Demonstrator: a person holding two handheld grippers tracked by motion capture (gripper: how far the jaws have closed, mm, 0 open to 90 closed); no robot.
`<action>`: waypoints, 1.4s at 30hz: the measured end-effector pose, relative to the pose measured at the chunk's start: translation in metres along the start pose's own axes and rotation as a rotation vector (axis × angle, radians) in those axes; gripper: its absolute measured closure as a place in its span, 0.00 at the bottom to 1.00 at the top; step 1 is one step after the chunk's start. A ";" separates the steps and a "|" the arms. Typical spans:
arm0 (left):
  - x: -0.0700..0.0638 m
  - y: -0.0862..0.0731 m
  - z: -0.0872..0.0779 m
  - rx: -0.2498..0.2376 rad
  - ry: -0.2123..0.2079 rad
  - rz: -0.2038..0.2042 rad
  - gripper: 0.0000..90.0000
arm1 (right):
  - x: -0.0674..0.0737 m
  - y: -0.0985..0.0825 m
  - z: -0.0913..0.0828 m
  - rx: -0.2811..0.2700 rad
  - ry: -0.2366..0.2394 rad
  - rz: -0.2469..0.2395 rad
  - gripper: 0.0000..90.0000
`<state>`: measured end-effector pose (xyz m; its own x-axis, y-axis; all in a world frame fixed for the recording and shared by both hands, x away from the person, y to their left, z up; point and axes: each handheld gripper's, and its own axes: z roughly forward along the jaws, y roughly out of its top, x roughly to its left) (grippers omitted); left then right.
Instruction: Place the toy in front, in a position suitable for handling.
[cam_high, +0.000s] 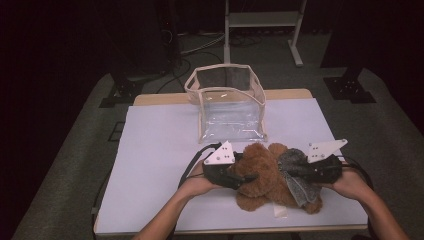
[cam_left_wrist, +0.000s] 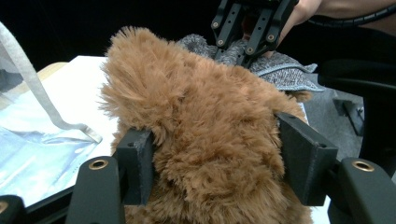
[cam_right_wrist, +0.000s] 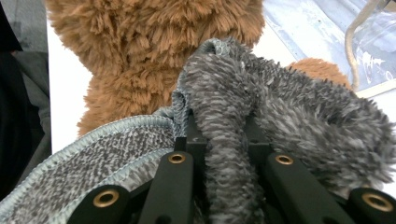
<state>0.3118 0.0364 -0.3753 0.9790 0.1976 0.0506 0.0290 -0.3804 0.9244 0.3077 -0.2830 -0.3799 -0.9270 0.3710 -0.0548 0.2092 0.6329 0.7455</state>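
The left tool (cam_left_wrist: 217, 158) stands with its jaws spread on either side of the brown plush bear (cam_high: 262, 172); the fur bulges between the pads, but whether they press on it cannot be told. The right tool (cam_right_wrist: 224, 140) is pressed together on a fold of the grey fleece cloth (cam_right_wrist: 299, 116) draped over the bear.

Handling: the bear is judged light, soft and compressible (the pile yields before the stuffing resists). Take hold deep across the body, not by the fur tips. The cloth is limp and slides on the plush; pinch a doubled fold.

Orientation: the bear lies between the two tools on the desk (cam_high: 160, 150), its long axis running from one tool to the other. Beyond the tools, the clear bag (cam_high: 230, 107) stands open, mouth upward.
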 end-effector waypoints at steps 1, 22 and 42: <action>-0.001 0.000 0.000 0.005 0.006 0.016 0.43 | 0.000 0.000 0.000 -0.006 0.002 0.003 0.86; 0.004 0.000 0.001 0.020 0.019 -0.010 0.32 | -0.002 0.001 -0.001 0.019 0.000 -0.008 0.87; 0.015 -0.049 0.007 -0.073 -0.009 -0.202 0.16 | -0.005 -0.008 0.001 0.002 0.009 0.039 0.87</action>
<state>0.3261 0.0520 -0.4222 0.9566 0.2550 -0.1412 0.2101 -0.2672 0.9405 0.3114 -0.2887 -0.3862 -0.9208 0.3895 -0.0201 0.2457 0.6195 0.7456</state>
